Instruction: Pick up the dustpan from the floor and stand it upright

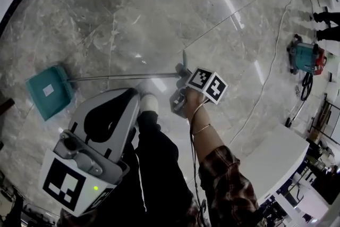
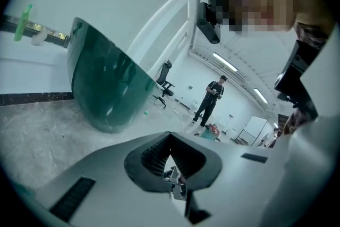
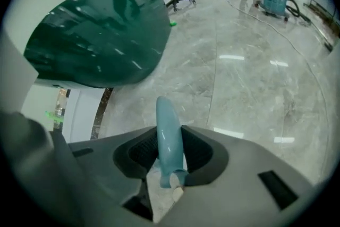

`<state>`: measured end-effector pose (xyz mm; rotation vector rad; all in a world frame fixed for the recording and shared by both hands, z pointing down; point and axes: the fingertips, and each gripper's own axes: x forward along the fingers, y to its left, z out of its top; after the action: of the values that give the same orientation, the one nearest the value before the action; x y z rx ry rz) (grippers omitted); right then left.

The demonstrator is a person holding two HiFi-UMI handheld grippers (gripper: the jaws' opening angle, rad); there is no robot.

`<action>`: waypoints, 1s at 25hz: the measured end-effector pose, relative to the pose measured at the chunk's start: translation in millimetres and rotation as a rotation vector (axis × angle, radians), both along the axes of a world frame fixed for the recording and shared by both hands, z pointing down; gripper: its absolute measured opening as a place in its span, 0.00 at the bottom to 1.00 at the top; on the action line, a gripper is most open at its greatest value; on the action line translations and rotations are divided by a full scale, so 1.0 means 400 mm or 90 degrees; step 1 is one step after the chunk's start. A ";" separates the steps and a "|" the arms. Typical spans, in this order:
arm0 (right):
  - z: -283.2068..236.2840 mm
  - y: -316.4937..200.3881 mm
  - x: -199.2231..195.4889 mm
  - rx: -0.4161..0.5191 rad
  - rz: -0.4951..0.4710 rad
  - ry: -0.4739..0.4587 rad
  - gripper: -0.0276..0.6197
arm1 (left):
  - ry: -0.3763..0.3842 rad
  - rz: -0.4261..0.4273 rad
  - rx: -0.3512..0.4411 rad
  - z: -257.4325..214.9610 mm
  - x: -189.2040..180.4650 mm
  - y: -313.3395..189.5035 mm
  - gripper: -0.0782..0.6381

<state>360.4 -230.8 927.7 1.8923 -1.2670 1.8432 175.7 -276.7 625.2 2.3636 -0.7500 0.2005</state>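
Glossy grey marble floor (image 1: 212, 18), open hall. Our right gripper (image 3: 170, 152) clenches the dustpan (image 1: 49, 92) by its teal handle tip; pan down at floor, white label unreadable. Left gripper (image 2: 170, 141) jaws together, empty.

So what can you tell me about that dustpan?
The dustpan has a teal plastic pan with a white label, a thin metal pole and a pale blue grip. The right claw pinches that grip, the pan out to the left over the marble floor; whether it touches the floor is unclear.
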 end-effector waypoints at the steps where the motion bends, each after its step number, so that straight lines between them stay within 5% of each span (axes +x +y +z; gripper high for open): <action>1: -0.041 -0.012 -0.018 0.011 -0.015 0.009 0.23 | 0.002 -0.004 0.000 -0.029 -0.001 0.006 0.12; 11: -0.329 -0.127 -0.194 0.110 -0.119 0.124 0.23 | 0.017 -0.063 0.003 -0.238 -0.141 0.030 0.12; 18: -0.544 -0.224 -0.405 0.176 -0.255 0.204 0.24 | 0.015 -0.246 0.053 -0.389 -0.434 0.032 0.12; 25: -0.693 -0.231 -0.654 0.234 -0.364 0.243 0.24 | 0.013 -0.367 0.057 -0.475 -0.660 0.114 0.12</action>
<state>98.7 -323.1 650.4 1.6702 -1.8348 0.9660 -88.3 -231.0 435.3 2.1202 -1.4095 -0.1067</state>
